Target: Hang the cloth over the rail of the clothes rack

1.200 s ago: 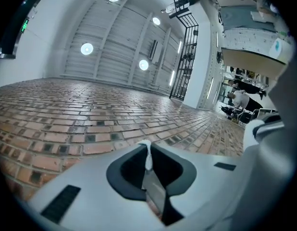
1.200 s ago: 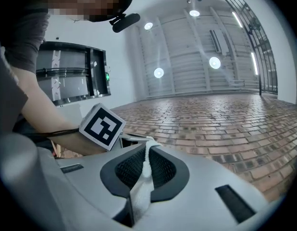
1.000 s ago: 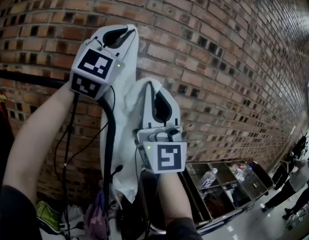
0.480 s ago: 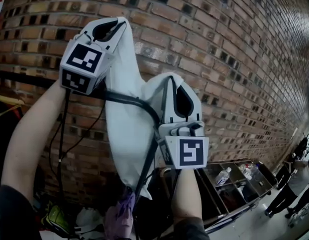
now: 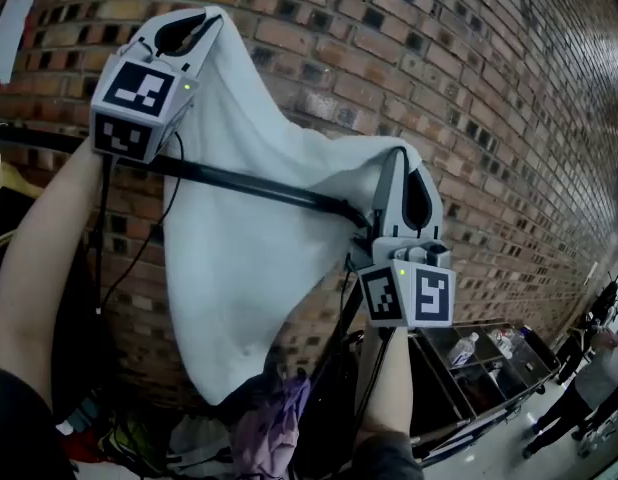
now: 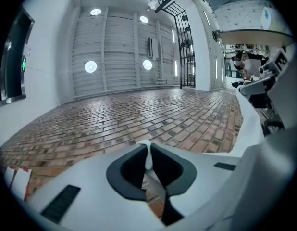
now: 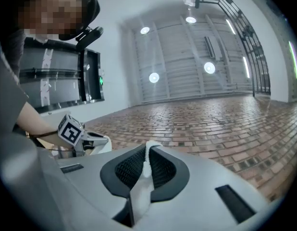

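Pinching the top edge of the white cloth (image 5: 239,258), the left gripper (image 5: 189,28) had its jaws narrowed onto a thin fold, high before the brick wall (image 5: 469,98). The right gripper (image 5: 409,183), lower and to its right, clamped another fold the same way. Between them the cloth sagged, hanging below both claws on the far side of the black rail (image 5: 259,184), which ran just beneath the left claw toward the right one

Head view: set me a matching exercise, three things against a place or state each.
1. white fabric cloth
2. thin black metal rail
3. red brick wall

A. background, behind everything else
B. crosses in front of the cloth
C. pinched at the top by the left gripper and the right gripper

Pairs: 1-C, 2-B, 3-A
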`<state>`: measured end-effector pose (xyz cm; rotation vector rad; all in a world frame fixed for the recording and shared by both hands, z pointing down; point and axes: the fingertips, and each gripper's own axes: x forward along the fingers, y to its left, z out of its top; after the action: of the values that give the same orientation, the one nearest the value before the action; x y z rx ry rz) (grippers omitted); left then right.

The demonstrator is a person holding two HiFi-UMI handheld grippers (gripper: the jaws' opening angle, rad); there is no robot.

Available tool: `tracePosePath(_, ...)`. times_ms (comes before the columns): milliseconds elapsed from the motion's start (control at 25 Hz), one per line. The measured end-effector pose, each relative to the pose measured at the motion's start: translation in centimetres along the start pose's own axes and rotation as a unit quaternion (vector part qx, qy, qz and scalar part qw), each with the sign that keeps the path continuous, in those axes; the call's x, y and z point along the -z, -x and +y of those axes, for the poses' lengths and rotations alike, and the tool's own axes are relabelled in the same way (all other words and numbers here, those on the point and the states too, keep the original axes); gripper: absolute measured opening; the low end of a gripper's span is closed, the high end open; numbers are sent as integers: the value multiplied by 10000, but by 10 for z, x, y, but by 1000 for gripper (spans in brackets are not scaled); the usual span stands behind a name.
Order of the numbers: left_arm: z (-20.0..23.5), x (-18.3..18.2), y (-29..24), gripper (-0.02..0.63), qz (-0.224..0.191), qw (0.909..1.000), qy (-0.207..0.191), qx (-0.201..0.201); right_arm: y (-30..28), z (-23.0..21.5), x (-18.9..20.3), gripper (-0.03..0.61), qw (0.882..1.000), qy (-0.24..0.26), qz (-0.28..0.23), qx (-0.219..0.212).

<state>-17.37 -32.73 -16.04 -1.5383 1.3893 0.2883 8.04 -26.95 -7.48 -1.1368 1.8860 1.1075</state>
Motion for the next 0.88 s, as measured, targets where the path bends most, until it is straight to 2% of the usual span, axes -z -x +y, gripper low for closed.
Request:
tracePosePath(200, 49, 19, 22, 52, 396, 9989, -237, -100, -2, 31, -2, 43, 9943, -1030, -131, -247)
tracePosePath(280, 59, 31, 28, 52, 631, 9977, -255, -19, -3, 44, 1, 43, 9916, -1247, -104, -321)
tracePosePath(400, 63, 45, 33, 52, 802, 9967, -125, 54, 0, 56, 4, 43, 9919, -1235, -56, -282)
tracePosePath(560, 57, 53, 28, 52, 811, 9966, 65, 158, 0, 49, 5, 43, 9939, -1090, -101, -106)
tracePosePath(720, 44, 51, 24, 52, 743, 9968, 21, 306, -1, 41, 6, 43, 9919, -1247, -38, -253)
tracePosePath(880, 57, 52, 41, 52, 723, 9973, -41, 145, 7, 40, -2, 43, 9882, -1458, -97, -455)
